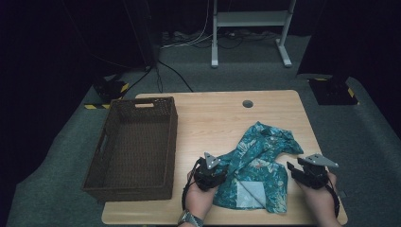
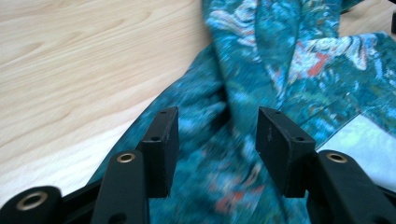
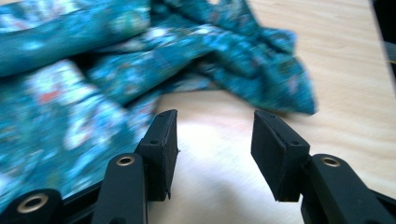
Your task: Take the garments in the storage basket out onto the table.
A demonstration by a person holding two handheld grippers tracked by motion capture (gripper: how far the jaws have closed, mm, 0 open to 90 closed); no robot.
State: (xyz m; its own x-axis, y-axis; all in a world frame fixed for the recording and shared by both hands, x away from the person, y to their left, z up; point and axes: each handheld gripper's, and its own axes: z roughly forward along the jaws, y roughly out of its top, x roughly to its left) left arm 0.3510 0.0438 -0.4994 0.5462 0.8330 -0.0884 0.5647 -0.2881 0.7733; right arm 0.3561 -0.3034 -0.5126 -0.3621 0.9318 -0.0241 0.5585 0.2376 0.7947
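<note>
The teal patterned shirt point(image 1: 257, 165) lies crumpled on the right half of the light wooden tabletop point(image 1: 213, 118), its lower part spread fairly flat near the person's edge and its upper part bunched into folds that reach toward the middle of the tabletop. A pale patch of its inner side point(image 1: 250, 193) shows near the bottom hem. In the left gripper view the shirt point(image 2: 261, 84) spreads beneath and ahead of the jaws, with bare wood to its left; in the right gripper view the shirt point(image 3: 93, 84) fills the left and top, blurred, and bare wood lies under the jaws.

The left hand-held gripper point(image 1: 211, 171) sits at the shirt's left edge, just over the cloth. Its jaws stand about half apart with nothing pinched between them; the fabric lies below the gap, and the pads do not press on it. The right hand-held gripper point(image 1: 309, 172) is just off the shirt's right edge, over bare tabletop. Its jaws also stand about half apart and hold nothing.

A dark brown wicker basket point(image 1: 135, 146) stands on the left part of the tabletop, well apart from the shirt. A small round grommet hole point(image 1: 247, 103) sits near the far edge. A wristwatch point(image 1: 189, 218) shows on the left wrist.
</note>
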